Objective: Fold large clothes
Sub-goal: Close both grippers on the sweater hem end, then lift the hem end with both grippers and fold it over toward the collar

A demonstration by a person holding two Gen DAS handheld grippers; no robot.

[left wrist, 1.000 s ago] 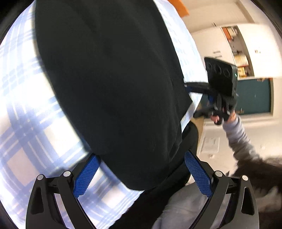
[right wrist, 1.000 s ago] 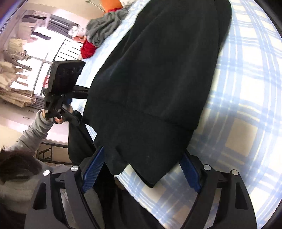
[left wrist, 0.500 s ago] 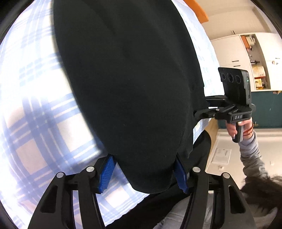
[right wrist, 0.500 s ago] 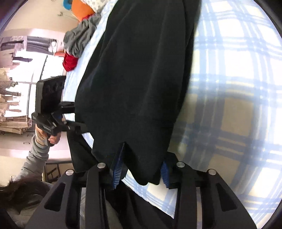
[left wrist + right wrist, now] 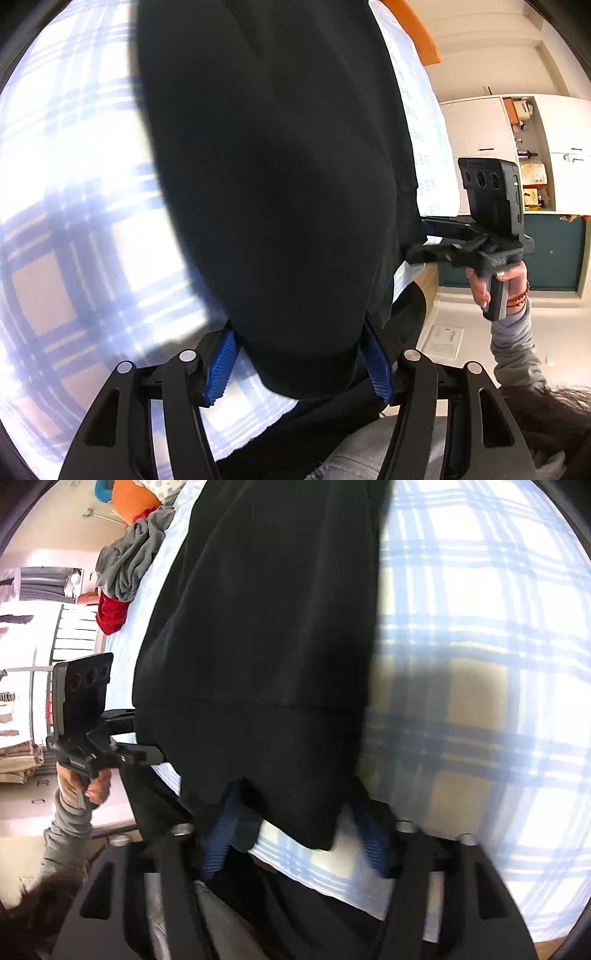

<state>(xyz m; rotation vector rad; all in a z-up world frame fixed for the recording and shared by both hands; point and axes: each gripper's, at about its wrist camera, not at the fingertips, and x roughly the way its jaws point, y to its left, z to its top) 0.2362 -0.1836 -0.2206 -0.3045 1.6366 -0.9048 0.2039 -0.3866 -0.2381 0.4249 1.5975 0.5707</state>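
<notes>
A large black garment (image 5: 277,166) lies along a blue plaid sheet (image 5: 74,184), its near hem hanging over the bed edge. My left gripper (image 5: 297,328) is shut on a bunched part of that hem, both blue pads (image 5: 221,365) pressing the cloth. In the right wrist view the same garment (image 5: 266,627) shows its hem band and a side slit. My right gripper (image 5: 293,797) has its jaws opening. The hem corner hangs between them, and the right-hand pad (image 5: 371,845) stands off the cloth. Each view shows the other gripper's camera housing (image 5: 491,199) (image 5: 81,690) beside the garment.
A pile of grey and red clothes (image 5: 122,565) lies at the far end of the bed, with an orange cushion (image 5: 133,498) beyond. White cupboards (image 5: 480,125) and a teal door (image 5: 554,251) stand past the bed. A person's grey sleeve (image 5: 513,343) and dark hair are close by.
The left jaws narrowed from wide apart onto the garment's hem and moved closer to it. The right jaws pinched the hem half a second ago and have spread again.
</notes>
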